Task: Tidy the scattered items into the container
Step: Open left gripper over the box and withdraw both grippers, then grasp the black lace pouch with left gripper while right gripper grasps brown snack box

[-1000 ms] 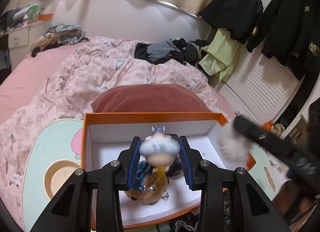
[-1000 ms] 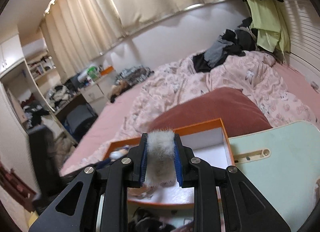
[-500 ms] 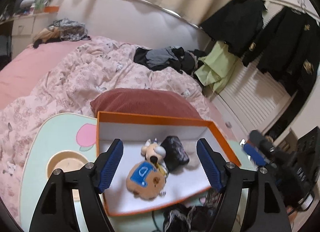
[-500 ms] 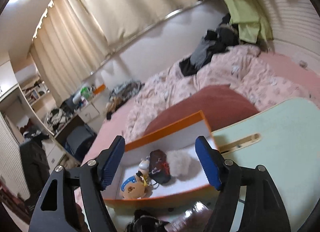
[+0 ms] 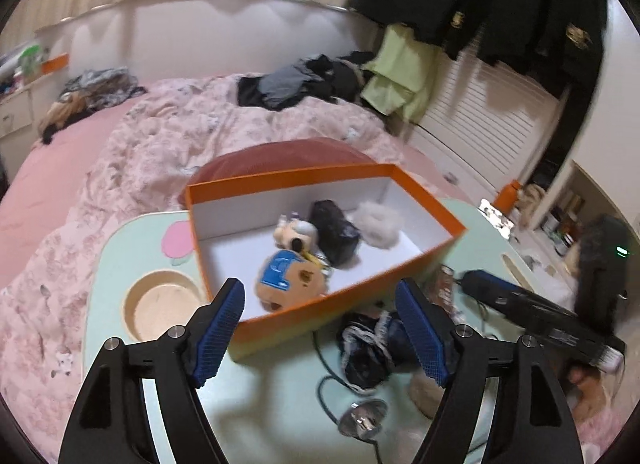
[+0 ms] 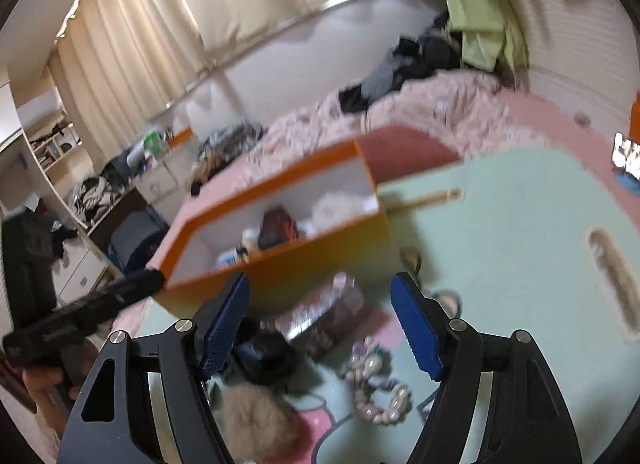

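Jaws of both the left gripper [image 5: 320, 338] and right gripper [image 6: 320, 324] stood wide, holding nothing, with the orange box [image 5: 348, 296] just beyond them

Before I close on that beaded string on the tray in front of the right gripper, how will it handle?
The beaded string lies in a loose curl, so it will likely hang limp and swing. Its round, glossy beads may slip between the blue pads. It looks light; pushed, it would probably bunch up rather than slide whole across the mint tray.

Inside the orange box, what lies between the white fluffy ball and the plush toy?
A black crinkled pouch lies between the white fluffy ball and the plush toy in the orange box, seen in the left wrist view.
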Tool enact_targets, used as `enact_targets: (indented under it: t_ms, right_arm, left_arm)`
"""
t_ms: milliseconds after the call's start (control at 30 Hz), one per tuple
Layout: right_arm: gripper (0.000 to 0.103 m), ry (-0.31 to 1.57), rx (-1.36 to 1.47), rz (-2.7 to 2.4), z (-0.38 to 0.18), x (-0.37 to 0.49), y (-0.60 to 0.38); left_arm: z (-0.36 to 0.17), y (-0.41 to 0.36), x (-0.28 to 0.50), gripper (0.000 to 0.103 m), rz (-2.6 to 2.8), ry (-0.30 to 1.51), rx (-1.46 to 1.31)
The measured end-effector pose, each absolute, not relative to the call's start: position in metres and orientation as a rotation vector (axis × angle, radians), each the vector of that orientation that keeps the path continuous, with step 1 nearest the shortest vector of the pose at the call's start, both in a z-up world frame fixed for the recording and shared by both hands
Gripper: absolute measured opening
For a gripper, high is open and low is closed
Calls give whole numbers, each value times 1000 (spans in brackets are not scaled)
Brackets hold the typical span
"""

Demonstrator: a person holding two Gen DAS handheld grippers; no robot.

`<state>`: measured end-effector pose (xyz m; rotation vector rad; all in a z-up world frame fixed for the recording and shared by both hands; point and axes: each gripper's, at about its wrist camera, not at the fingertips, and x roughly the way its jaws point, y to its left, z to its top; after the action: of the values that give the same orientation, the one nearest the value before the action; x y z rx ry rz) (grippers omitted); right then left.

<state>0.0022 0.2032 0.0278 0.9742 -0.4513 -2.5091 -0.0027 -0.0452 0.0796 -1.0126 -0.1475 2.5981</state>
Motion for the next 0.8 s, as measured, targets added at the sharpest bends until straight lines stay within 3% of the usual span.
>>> enact_targets:
  t_ms: [333, 367, 433, 533, 800]
  right_arm:
    - [72, -428, 1106, -2475, 14, -17, 195]
    - [69, -426, 1109, -2471, 13, -17, 195]
    - [51, -432, 1114, -2460, 11, -18, 196]
    - [45, -470, 1106, -2430, 8, -18, 201]
    - [35, -527, 1084, -2429, 8, -17, 209]
  left_arm:
    - [77, -13, 13, 77, 2431, 23, -1045]
    - [76, -9, 15, 77, 2419, 39, -1037]
    - [76, -3, 17, 77, 2391, 34, -1030]
    - [70, 5, 15, 77, 2347, -21, -1054]
    - [53, 21, 13, 77, 2387, 62, -1097]
